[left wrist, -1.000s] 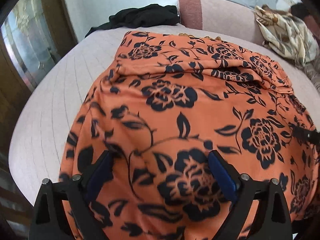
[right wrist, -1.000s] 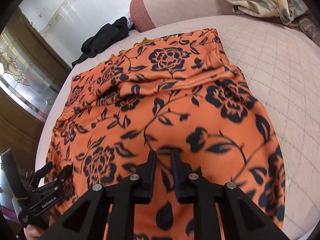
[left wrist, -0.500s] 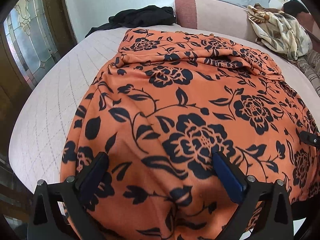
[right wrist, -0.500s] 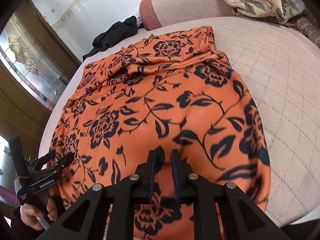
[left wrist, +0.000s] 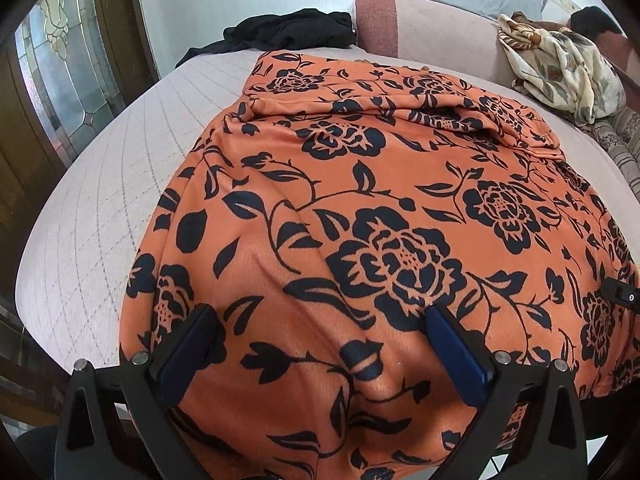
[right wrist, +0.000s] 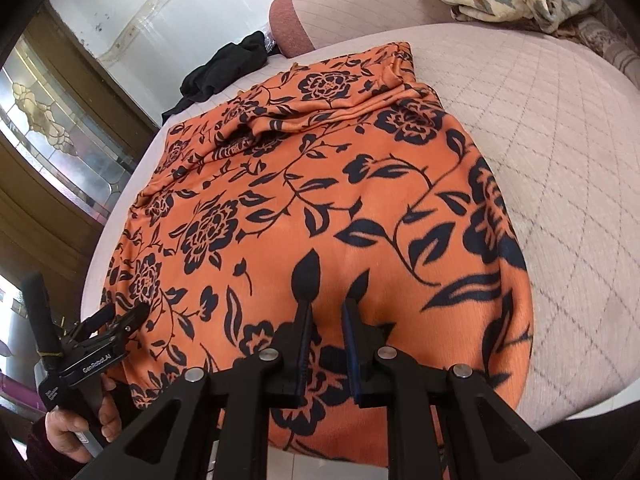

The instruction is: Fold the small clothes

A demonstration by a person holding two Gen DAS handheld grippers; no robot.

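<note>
An orange garment with black flowers (left wrist: 360, 180) lies spread flat on a pale quilted bed (left wrist: 100, 200), its far end folded over and its near edge hanging off the bed's rim. My left gripper (left wrist: 318, 312) hovers open and wide over the near left part of the cloth, with nothing between its pads. In the right wrist view the garment (right wrist: 320, 184) fills the middle. My right gripper (right wrist: 328, 306) rests near its front edge with the jaws almost together and no cloth visibly pinched. A hand (right wrist: 84, 432) holds the left gripper (right wrist: 128, 312) at the lower left.
A black garment (left wrist: 288, 32) lies at the bed's far edge beside a pink bolster (left wrist: 376, 20). A cream patterned cloth (left wrist: 560, 68) is heaped at the far right. A wooden door with leaded glass (left wrist: 60, 92) stands left. Bare quilt (right wrist: 540, 140) lies right of the garment.
Both grippers have drawn back over the garment toward its near edge, the flower pattern sliding away under them. The garment's far end has stayed put, and neither jaw has changed.
</note>
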